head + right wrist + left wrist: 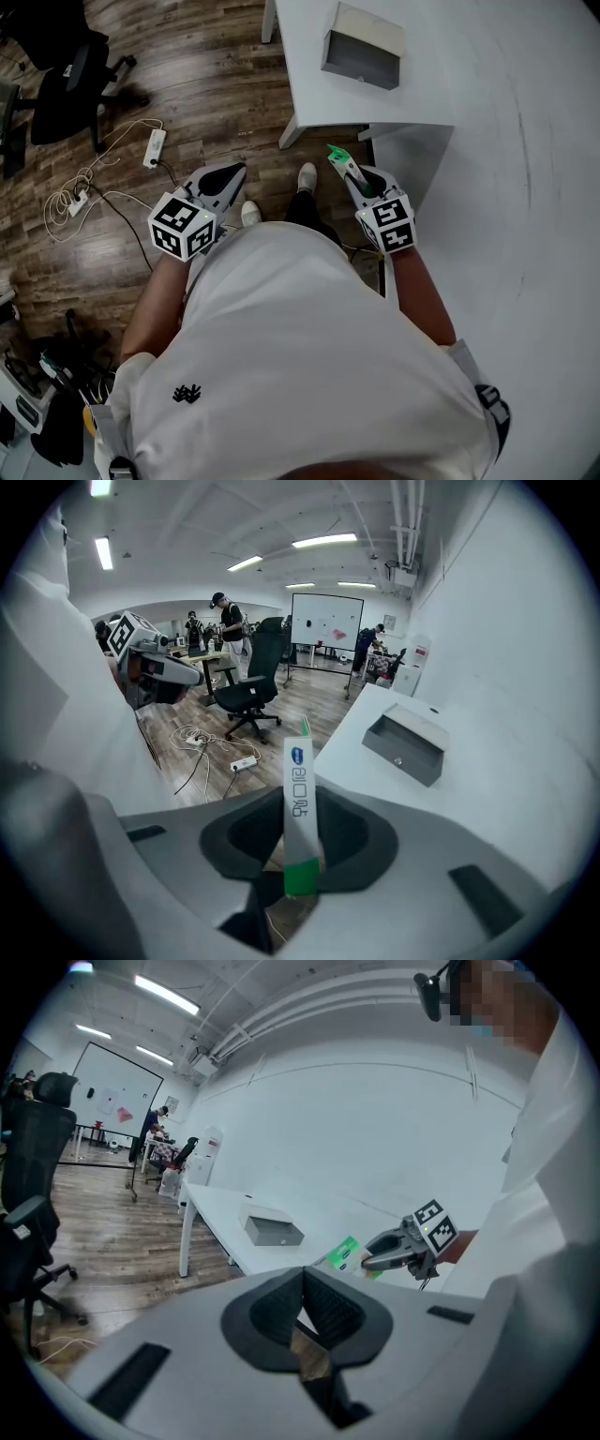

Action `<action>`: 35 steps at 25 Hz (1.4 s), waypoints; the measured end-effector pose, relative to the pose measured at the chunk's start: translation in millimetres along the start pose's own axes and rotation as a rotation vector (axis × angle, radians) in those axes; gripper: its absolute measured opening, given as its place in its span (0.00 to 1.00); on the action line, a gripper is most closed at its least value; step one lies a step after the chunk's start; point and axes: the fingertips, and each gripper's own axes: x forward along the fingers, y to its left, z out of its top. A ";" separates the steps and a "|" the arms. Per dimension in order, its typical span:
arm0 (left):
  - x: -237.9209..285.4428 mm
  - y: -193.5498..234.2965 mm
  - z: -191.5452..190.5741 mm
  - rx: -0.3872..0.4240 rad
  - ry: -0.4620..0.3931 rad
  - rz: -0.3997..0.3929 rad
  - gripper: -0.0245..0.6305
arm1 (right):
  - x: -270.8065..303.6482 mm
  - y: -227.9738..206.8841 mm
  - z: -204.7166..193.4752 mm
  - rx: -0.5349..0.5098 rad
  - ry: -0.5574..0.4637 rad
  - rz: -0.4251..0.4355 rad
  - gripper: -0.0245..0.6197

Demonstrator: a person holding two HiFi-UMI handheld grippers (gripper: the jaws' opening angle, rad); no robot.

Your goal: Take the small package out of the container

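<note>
The small package (338,159), a slim green-and-white box, stands up between the jaws of my right gripper (353,175), which is shut on it. In the right gripper view the package (300,808) rises upright from between the pads. The container (364,47), a grey open box, sits on the white table (487,141), well ahead of the package and apart from it; it also shows as the grey box (408,743) at right. My left gripper (223,178) hangs over the wooden floor, its jaws (302,1309) shut with nothing between them.
A power strip (154,147) and coiled cables (75,192) lie on the floor at left. A black office chair (66,84) stands at the far left. The table's leg (291,133) is just ahead of my feet. People stand far back near a whiteboard (326,621).
</note>
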 end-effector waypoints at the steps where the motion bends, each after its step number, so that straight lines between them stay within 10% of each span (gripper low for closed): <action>1: -0.3 -0.4 -0.5 0.000 0.001 -0.002 0.05 | -0.8 0.5 0.0 0.000 0.000 -0.001 0.18; 35: 7.2 9.4 1.8 -0.015 0.020 0.001 0.05 | 2.7 -15.3 8.2 -0.024 0.034 0.005 0.18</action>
